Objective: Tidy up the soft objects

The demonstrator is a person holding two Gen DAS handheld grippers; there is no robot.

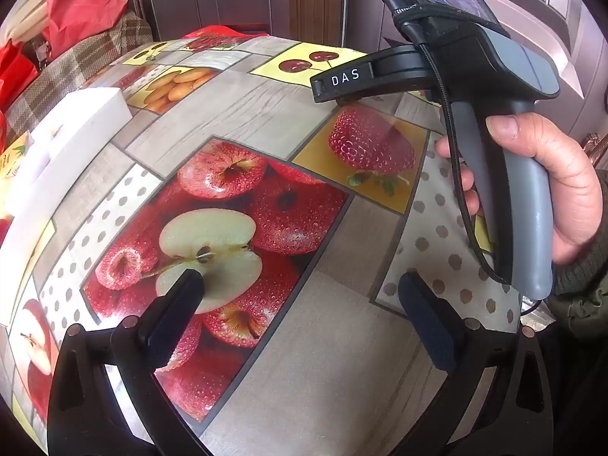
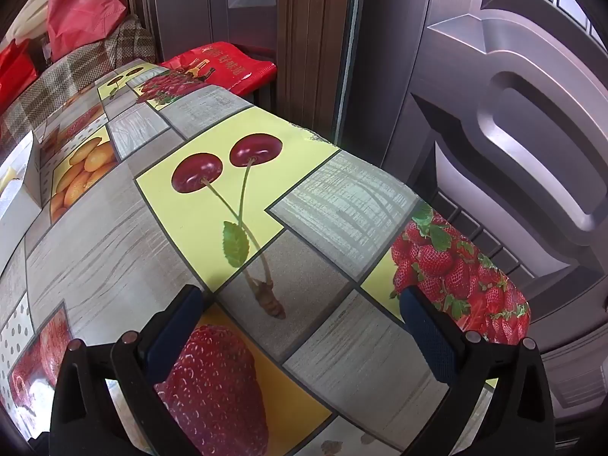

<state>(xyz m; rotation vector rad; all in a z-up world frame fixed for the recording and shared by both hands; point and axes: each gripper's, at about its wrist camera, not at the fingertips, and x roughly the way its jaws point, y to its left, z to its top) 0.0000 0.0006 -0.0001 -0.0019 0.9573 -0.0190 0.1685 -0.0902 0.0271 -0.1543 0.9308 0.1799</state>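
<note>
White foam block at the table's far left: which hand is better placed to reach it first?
Left, probably. The white foam block lies closer in its view; the right view catches only a white edge. Both tongs, left and right, are open and empty.

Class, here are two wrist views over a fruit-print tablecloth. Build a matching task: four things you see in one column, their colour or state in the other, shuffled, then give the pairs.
1. white foam block
2. bag behind the table
3. left gripper
4. handle in the person's hand

A. grey
B. open, nothing between the fingers
C. white
D. red

Pairs: 1-C, 2-D, 3-B, 4-A
</note>
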